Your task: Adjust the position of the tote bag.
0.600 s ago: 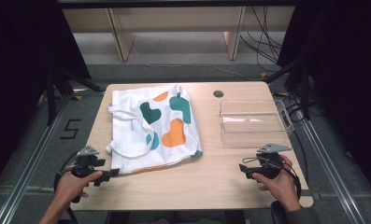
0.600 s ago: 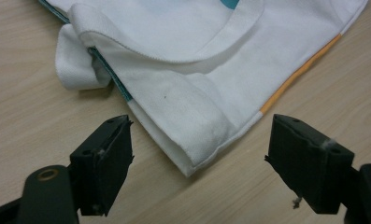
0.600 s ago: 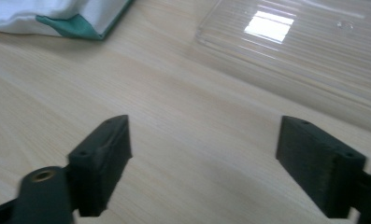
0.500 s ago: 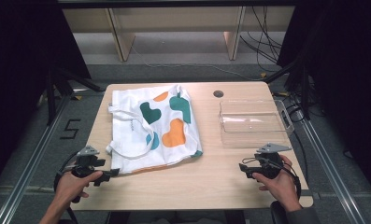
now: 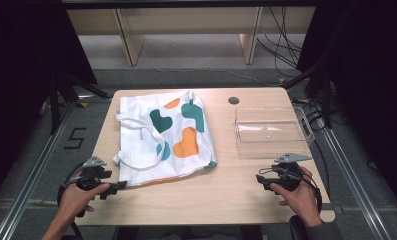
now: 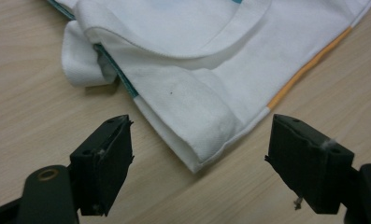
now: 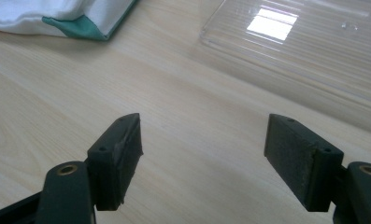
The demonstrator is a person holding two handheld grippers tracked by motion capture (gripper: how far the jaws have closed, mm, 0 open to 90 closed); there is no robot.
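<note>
A white cloth bag (image 5: 163,135) with teal and orange shapes lies flat on the left half of the wooden table (image 5: 221,195). My left gripper (image 5: 120,185) rests at the table's front left, open, its jaws pointing at the bag's near corner (image 6: 199,158) without touching it. A white strap (image 6: 85,65) and an orange trim line (image 6: 309,65) show just beyond the jaws. My right gripper (image 5: 260,180) sits open at the front right with bare wood between its fingers (image 7: 117,158). A clear plastic tray (image 5: 271,131) stands just beyond it.
The tray's clear wall (image 7: 314,51) and the bag's teal corner (image 7: 80,23) lie ahead of the right gripper. A dark round hole (image 5: 233,100) sits in the tabletop behind the tray. Metal frame rails (image 5: 31,175) flank the table.
</note>
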